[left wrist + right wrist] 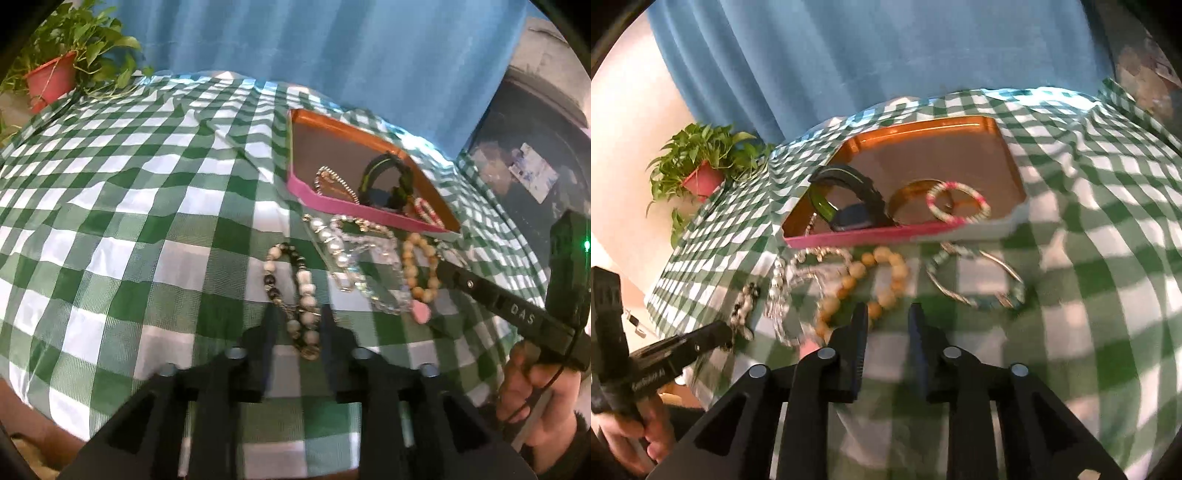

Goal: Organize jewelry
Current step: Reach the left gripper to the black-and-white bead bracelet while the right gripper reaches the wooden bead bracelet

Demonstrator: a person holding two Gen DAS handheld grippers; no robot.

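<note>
A pink-walled tray with a brown floor holds a black-and-green watch, a rhinestone chain and a pink-white bangle. On the checked cloth in front lie a black-and-white bead bracelet, a pearl and crystal strand, a tan bead bracelet and thin silver-teal bangles. My left gripper is open, its fingers on either side of the black-and-white bracelet. My right gripper is open just short of the tan bracelet.
The green-and-white checked tablecloth is wrinkled. A potted plant in a red pot stands at the far left corner. A blue curtain hangs behind. A dark cabinet stands at the right.
</note>
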